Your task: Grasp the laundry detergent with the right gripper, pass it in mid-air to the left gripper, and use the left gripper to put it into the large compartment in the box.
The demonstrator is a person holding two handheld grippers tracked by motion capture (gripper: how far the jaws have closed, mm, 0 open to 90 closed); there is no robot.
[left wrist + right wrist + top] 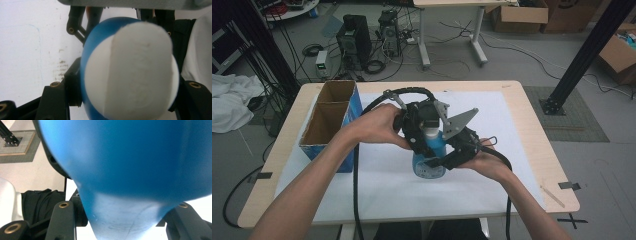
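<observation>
A blue bottle (432, 162) with a white cap stands on the white sheet (382, 185) at the table's middle. My left gripper (422, 127) comes down on its top and is shut on it. In the left gripper view the white cap (140, 72) sits between the two black jaws, with the blue body (91, 42) behind it. My right gripper (454, 150), with its grey plate (460, 121) on top, is shut on the bottle from the right side. The right gripper view has the blue bottle (130, 160) pressed between the jaws.
An open-topped blue cardboard box (332, 120) stands at the table's left, close to the left forearm. The wooden table edge (557, 170) lies to the right. Computers (354, 40), cables and cardboard boxes (519, 15) sit on the floor beyond; a black post (582, 55) rises at right.
</observation>
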